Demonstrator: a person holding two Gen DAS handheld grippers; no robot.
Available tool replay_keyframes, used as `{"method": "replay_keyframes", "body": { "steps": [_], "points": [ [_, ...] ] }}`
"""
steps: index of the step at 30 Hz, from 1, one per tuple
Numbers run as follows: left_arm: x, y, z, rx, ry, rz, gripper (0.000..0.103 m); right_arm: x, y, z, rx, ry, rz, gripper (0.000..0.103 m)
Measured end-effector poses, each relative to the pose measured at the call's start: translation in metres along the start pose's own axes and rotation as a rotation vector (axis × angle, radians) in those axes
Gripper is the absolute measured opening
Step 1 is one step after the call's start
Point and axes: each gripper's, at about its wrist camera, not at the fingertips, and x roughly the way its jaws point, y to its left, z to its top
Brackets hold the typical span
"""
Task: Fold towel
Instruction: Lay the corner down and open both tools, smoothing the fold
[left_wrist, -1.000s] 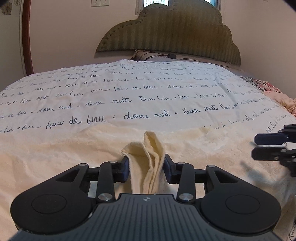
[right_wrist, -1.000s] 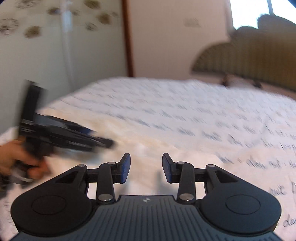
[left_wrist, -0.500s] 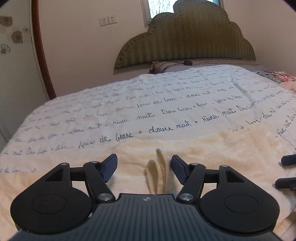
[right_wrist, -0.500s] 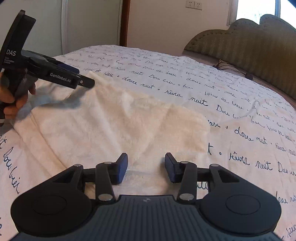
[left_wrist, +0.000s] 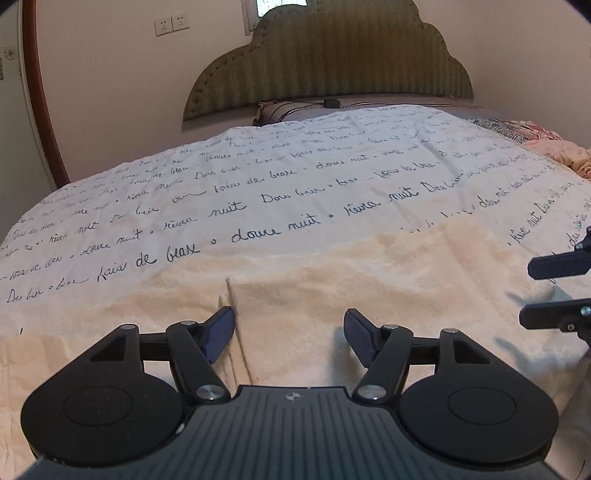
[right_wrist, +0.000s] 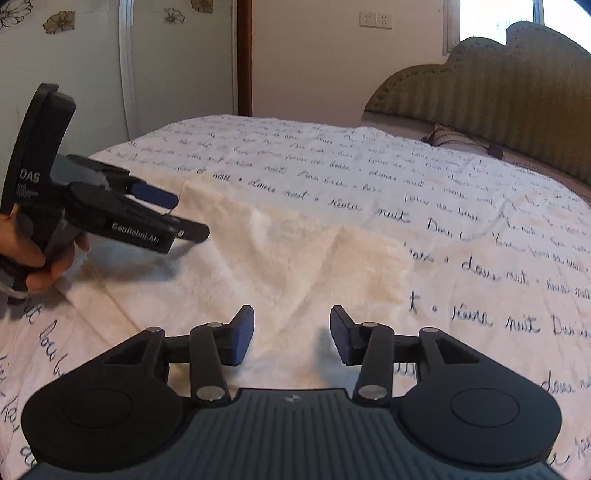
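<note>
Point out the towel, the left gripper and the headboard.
towel (left_wrist: 369, 273): left wrist view, on the top folded layer.
left gripper (right_wrist: 177, 218): right wrist view, between its open fingertips.
headboard (left_wrist: 332, 55): left wrist view, on its padded middle.

Both wrist views skim low over the bed (left_wrist: 332, 177), facing the headboard (right_wrist: 498, 96), seemingly sharing the towel (left_wrist: 369, 280).

script-printed bedspread (left_wrist: 332, 173), padded headboard (left_wrist: 332, 62), wall sockets (left_wrist: 171, 24)
</note>
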Motion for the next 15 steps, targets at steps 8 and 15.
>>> {"method": "replay_keyframes", "body": {
  "steps": [8,15],
  "points": [
    [-0.002,0.037,-0.01,-0.178,0.04,0.034,0.072,0.029,0.017,0.001,-0.071,0.056,-0.044,0.049],
    [-0.017,0.046,-0.031,-0.162,0.077,0.084,0.082,0.03,0.067,0.011,-0.08,-0.004,0.126,0.049]
  ]
}}
